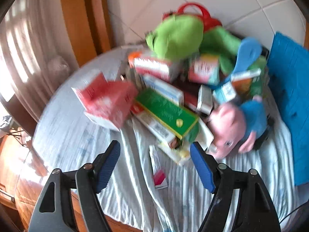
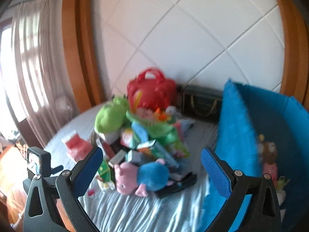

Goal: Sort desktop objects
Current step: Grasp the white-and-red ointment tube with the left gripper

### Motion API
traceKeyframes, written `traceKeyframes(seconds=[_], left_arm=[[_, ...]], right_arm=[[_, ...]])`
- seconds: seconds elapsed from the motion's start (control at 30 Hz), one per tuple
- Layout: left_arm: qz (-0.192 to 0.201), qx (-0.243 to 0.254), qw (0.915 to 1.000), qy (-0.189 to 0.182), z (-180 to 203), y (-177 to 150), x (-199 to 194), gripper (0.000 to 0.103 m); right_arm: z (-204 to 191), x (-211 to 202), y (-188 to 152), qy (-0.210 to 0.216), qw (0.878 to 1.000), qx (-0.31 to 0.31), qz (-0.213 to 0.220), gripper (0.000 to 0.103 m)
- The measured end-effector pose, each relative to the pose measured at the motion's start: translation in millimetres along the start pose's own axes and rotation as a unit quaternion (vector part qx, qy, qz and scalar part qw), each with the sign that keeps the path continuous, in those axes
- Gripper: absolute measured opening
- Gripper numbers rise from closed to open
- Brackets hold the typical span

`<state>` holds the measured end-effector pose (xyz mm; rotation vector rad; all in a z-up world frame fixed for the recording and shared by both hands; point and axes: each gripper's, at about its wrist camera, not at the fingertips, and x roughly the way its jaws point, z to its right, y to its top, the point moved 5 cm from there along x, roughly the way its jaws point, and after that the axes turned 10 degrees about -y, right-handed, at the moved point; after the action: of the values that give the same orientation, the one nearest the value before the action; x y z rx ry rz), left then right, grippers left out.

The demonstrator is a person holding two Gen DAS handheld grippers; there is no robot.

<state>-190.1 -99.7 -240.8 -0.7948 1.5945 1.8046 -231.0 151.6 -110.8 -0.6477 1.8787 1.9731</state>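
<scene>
A blurred pile of boxes and plush toys lies on a pale striped bedsheet. In it are a long green box, a red-pink box, a green plush and a pink pig plush in blue. My left gripper hangs open just before the pile, nothing between its blue pads. A small white and red tube box lies on the sheet below it. My right gripper is open too, above the pig plush and empty.
A blue bin stands at the right, with several plush toys inside. Behind the pile are a red bag and a dark bag against the white padded headboard. A black device with a screen sits at the left. Curtains hang far left.
</scene>
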Motion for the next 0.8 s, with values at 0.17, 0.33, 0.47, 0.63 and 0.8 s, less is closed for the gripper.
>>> traceKeyframes(seconds=[0.17,0.33,0.47,0.63,0.8], left_arm=[[-0.059,-0.032,0.9975,-0.023,-15,-32,58,0.040],[-0.093,-0.045,0.9941,-0.032,-18,-54,103,0.033],[-0.075,-0.030,0.9963,-0.027,-14,-50,108,0.017],[-0.050,-0.041,0.9975,-0.027,-24,-47,81,0.017],[-0.022,-0.055,0.9982,-0.007,-46,-39,53,0.017]], right_arm=[[-17,66,-52,-0.004,0.996,0.000,-0.091,0.103],[-19,114,-104,-0.015,0.986,-0.007,-0.167,0.103],[-25,135,-128,-0.012,0.980,-0.014,-0.198,0.103],[-65,142,-136,0.044,0.977,-0.040,-0.205,0.103],[-140,143,-139,0.133,0.967,-0.091,-0.199,0.103]])
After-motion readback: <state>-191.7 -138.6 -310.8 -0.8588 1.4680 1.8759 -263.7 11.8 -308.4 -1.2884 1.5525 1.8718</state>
